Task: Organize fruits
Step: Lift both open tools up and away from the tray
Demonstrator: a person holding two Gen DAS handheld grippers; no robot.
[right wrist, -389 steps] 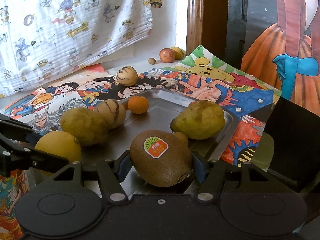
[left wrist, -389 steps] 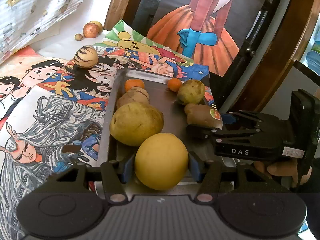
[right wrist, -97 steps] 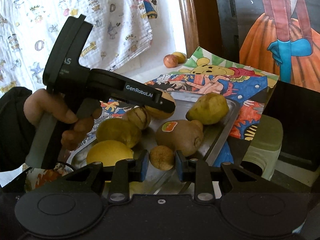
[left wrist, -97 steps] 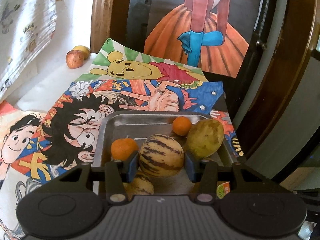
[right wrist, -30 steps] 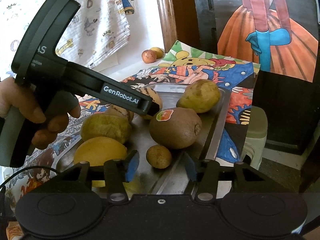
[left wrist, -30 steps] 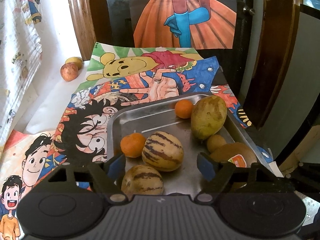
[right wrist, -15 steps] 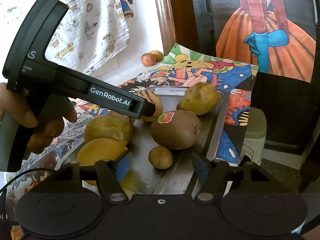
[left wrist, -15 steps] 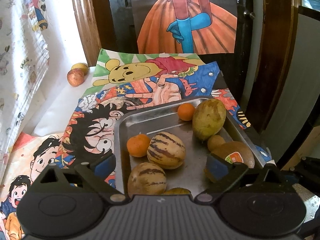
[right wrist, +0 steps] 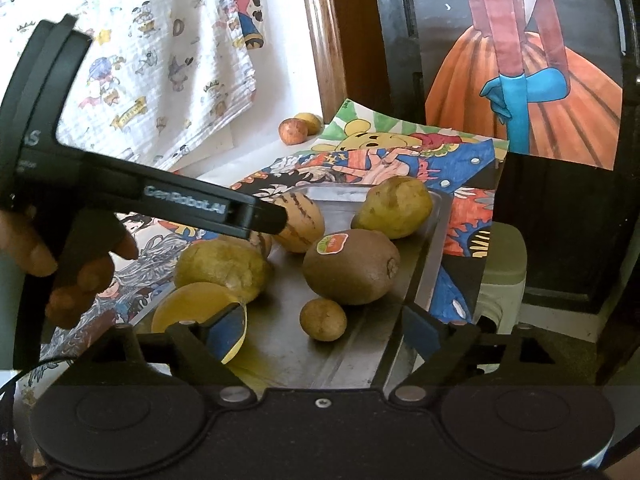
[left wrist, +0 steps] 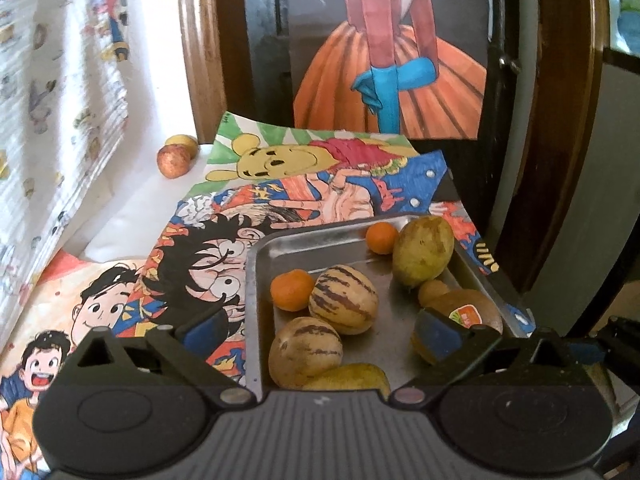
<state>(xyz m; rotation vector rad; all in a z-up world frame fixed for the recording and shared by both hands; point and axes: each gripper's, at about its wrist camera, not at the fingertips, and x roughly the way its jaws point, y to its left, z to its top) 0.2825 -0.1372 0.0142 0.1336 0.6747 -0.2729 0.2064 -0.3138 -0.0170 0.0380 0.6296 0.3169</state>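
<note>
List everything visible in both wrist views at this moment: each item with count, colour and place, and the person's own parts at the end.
Metal tray: one, silver, on the cartoon posters.
Striped melons: two, cream with brown stripes, left half of the tray.
Small oranges: two, orange; one beside the melons, one at the far rim.
Kiwi: one, brown, stickered, right side of the tray.
Green-yellow fruit: one, far right corner of the tray.
Small round brown fruit: one, near the kiwi.
Large yellowish fruits: two, near end of the tray.
Loose fruits: two, reddish and yellow, by the wall, off the tray.
Cartoon posters: several, multicoloured, covering the table.
Left claw: black, open, empty.
Right claw: black, open, empty.
Hand: one, holding the left claw's handle.
</note>
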